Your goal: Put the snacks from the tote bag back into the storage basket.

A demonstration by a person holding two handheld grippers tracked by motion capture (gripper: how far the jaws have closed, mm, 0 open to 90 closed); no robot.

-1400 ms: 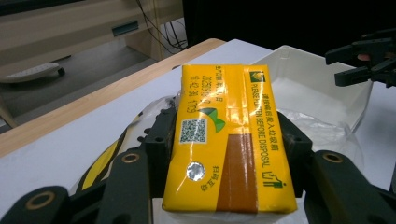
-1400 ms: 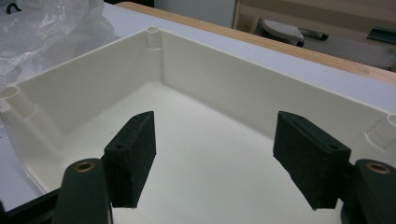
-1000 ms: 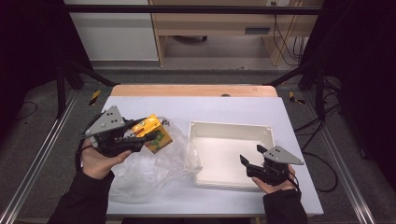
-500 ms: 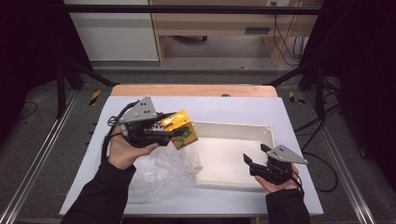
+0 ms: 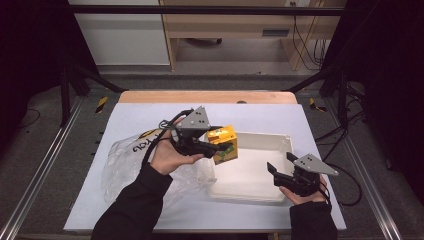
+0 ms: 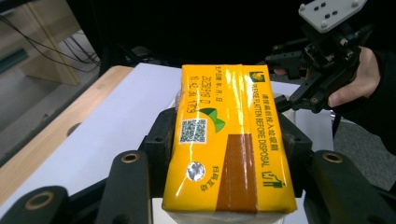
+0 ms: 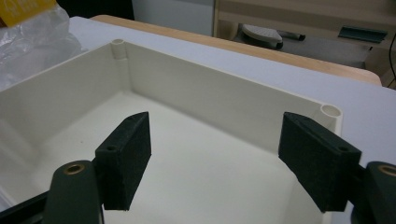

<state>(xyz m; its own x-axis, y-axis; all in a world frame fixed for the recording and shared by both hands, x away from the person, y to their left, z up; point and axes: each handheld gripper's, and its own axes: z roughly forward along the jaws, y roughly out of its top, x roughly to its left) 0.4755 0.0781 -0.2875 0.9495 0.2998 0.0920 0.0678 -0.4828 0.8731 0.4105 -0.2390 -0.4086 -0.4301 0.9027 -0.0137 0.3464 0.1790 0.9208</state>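
Note:
A yellow carton (image 5: 223, 143) with green and brown print is clamped between the jaws of my left gripper (image 5: 219, 146), held in the air over the left edge of the white tray (image 5: 260, 136). In the left gripper view the carton (image 6: 229, 140) lies lengthwise between the two black pads (image 6: 159, 140), with the left gripper (image 6: 227, 161) shut on it. My right gripper (image 5: 280, 161) rests at the tray's right front corner, open. In the right gripper view the right gripper (image 7: 215, 154) has nothing between its pads and the tray's inner wall (image 7: 210, 98) lies ahead.
A crumpled clear plastic bag (image 5: 125, 160) lies on the white tabletop (image 5: 280, 117) left of the tray, touching its left side; it also appears as the bag (image 7: 32, 37) in the right gripper view. A wooden strip (image 5: 205, 96) runs along the far table edge.
My left gripper has carried the yellow carton to the right, from above the plastic bag to over the tray's left edge. The right gripper has barely moved.

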